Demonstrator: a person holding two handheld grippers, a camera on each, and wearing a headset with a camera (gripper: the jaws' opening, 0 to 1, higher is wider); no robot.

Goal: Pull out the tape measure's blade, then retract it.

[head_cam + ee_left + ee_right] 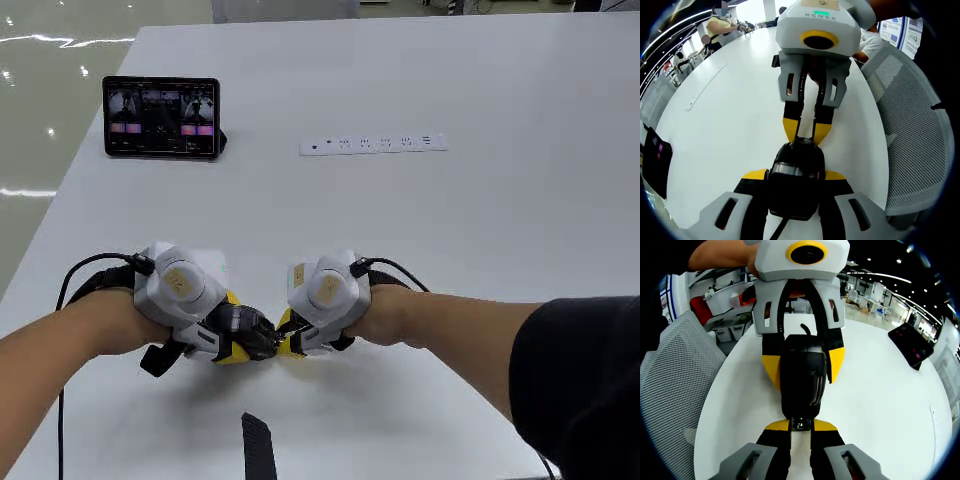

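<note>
A black tape measure (250,333) is held just above the white table (400,220) near its front edge. My left gripper (243,337) is shut on its case (796,182), yellow tips on both sides. My right gripper (287,336) faces it from the right, almost touching. Its yellow tips (801,426) are shut on the blade's end at the case's mouth (801,421). Hardly any blade shows between case and tips. The left gripper view has the right gripper (806,131) coming in from above, shut at the case's front. The right gripper view has the left gripper (802,365) clamped around the case (802,377).
A tablet (160,116) stands at the far left of the table and a white power strip (372,144) lies at the middle back. A black strap (258,446) lies at the near edge. A grey mesh chair (912,125) stands beside the table.
</note>
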